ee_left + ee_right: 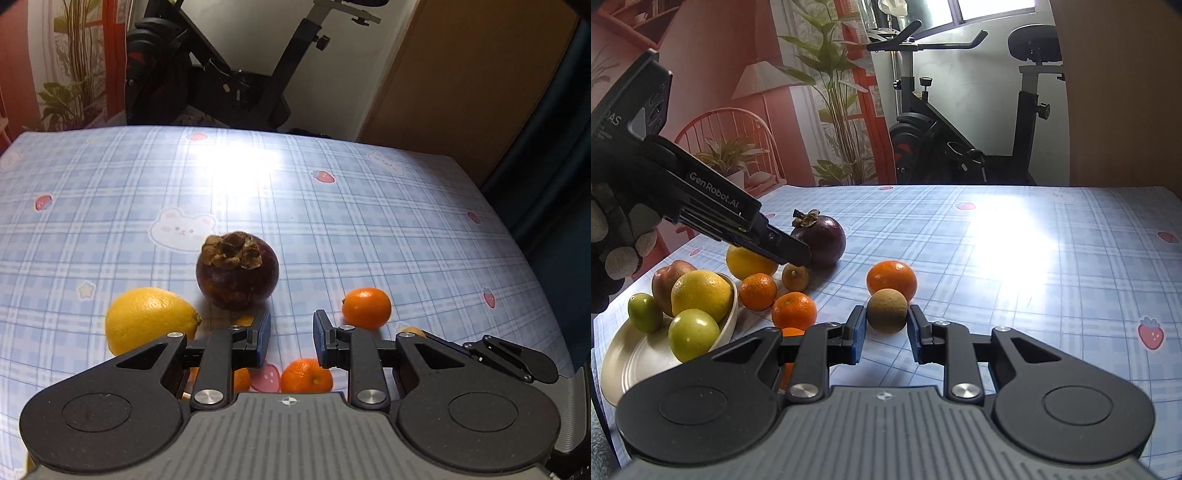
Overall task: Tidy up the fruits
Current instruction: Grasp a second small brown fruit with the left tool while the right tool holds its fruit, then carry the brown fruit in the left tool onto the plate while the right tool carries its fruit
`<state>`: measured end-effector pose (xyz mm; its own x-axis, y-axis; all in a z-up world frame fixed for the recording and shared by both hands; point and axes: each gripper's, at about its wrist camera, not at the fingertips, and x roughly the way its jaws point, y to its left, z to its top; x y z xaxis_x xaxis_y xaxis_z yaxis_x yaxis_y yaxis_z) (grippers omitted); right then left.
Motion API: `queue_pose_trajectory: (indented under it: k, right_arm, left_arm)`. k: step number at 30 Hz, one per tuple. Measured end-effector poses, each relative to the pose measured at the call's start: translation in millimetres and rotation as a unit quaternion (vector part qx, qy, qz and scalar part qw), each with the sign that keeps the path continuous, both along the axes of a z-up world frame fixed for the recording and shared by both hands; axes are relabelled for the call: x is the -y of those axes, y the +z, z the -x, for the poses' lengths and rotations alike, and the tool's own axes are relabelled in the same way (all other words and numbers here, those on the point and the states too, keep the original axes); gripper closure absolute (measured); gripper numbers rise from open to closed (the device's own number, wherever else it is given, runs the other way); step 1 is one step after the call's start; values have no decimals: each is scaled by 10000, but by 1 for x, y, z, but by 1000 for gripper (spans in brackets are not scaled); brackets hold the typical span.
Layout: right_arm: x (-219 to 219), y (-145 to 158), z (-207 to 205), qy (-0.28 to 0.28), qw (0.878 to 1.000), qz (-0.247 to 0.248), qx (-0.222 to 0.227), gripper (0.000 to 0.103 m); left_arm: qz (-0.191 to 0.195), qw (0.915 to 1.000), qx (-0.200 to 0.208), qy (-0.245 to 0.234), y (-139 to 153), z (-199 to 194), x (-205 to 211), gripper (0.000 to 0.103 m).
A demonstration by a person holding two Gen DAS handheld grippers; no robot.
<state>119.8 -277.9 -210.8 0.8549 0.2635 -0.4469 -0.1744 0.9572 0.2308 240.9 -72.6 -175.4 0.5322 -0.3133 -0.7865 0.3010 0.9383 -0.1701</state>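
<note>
Altogether two lemons (750, 263), one mangosteen (822, 242)

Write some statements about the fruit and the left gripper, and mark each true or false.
1. A mangosteen stands on the table. True.
2. The bowl holds only oranges. False: it holds a green fruit and a yellow fruit, among others.
3. A lemon lies close beside the mangosteen. True.
4. The table top is bare wood. False: a blue checked tablecloth covers it.
5. The left gripper holds an orange. False: nothing is between its jaws.
</note>
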Motion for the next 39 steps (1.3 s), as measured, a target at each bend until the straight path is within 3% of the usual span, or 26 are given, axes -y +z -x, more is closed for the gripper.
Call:
queue_pose_trajectory:
  k: [6, 13, 26, 39]
  right_arm:
    - [1, 0, -1, 10, 10000, -18, -13, 77]
    - [3, 0, -1, 19, 10000, -59, -28, 77]
    - [5, -1, -1, -42, 9999, -78, -59, 77]
    - [9, -2, -1, -131, 9997, -192, -75, 77]
  left_arm:
    - [-351, 9993, -66, 132, -10, -9, 1, 76]
    - [-23, 9996, -195, 215, -17, -19, 5, 76]
    - [-217, 9995, -181, 119, -27, -27, 15, 75]
    - [153, 9999, 19, -45, -2, 15, 0, 76]
